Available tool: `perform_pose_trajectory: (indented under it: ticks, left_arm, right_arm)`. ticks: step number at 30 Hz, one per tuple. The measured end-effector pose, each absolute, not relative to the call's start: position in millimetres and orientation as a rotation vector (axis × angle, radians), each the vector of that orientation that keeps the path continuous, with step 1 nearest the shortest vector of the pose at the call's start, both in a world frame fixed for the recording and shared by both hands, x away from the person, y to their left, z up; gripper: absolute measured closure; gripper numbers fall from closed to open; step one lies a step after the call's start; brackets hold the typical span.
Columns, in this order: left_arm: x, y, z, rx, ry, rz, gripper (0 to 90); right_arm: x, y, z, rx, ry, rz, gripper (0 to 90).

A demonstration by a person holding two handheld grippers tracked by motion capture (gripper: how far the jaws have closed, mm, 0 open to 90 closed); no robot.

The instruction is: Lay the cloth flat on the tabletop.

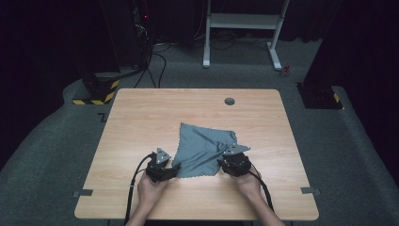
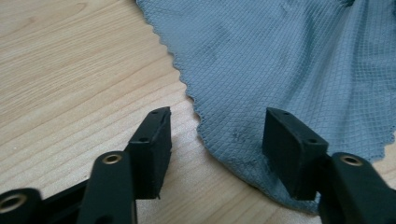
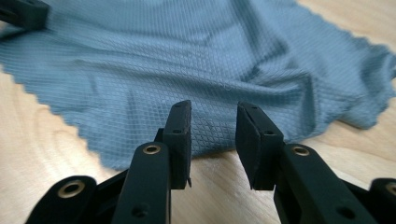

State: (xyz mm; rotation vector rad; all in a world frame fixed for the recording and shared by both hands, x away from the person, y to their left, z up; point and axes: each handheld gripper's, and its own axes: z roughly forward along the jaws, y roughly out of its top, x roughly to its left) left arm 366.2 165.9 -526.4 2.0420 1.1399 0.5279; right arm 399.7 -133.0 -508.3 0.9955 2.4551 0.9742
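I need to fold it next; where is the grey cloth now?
In the high view the cloth lies on the table's near middle, between both tools.

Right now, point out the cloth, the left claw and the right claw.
cloth (image 1: 204,146), high view, middle of the fabric.
left claw (image 2: 217,140), left gripper view, midway between its fingertips.
right claw (image 3: 213,135), right gripper view, midway between its fingertips.

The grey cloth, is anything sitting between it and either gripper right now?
Nothing visible does. The grey cloth lies bare on the table, with the left gripper open over its near corner and the right gripper open at its edge.
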Motion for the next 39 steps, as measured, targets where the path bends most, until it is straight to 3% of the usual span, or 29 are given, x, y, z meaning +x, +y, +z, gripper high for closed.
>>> perform_pose_trajectory:
  ticks: [4,5,17,21,23,25,28,39]
  left_arm:
    - [366,165,-527,2.04,1.143,0.526,39.8]
    - [366,166,-527,2.041,1.143,0.525,39.8]
    - [366,165,-527,2.038,1.142,0.523,38.4]
    - [366,165,-527,2.038,1.141,0.524,38.3]
    - [366,165,-527,2.038,1.141,0.524,38.3]
    - [366,165,-527,2.037,1.141,0.524,38.3]
    - [366,164,-527,2.039,1.141,0.523,37.7]
    - [368,161,-527,2.037,1.155,0.527,37.2]
  right_arm:
    - [405,-128,-514,0.951,2.48,0.934,88.8]
    - [404,-127,-513,0.94,2.48,0.908,90.0]
    - [407,-115,-481,0.886,2.483,0.945,89.8]
    - [410,-113,-498,0.95,2.51,0.932,72.8]
    - [411,-112,-507,0.97,2.513,0.895,69.6]
    - [413,-113,-511,0.982,2.508,0.901,71.1]
    - [413,-109,-510,0.94,2.516,0.866,88.0]
    - [430,-85,-467,0.834,2.571,0.836,88.7]
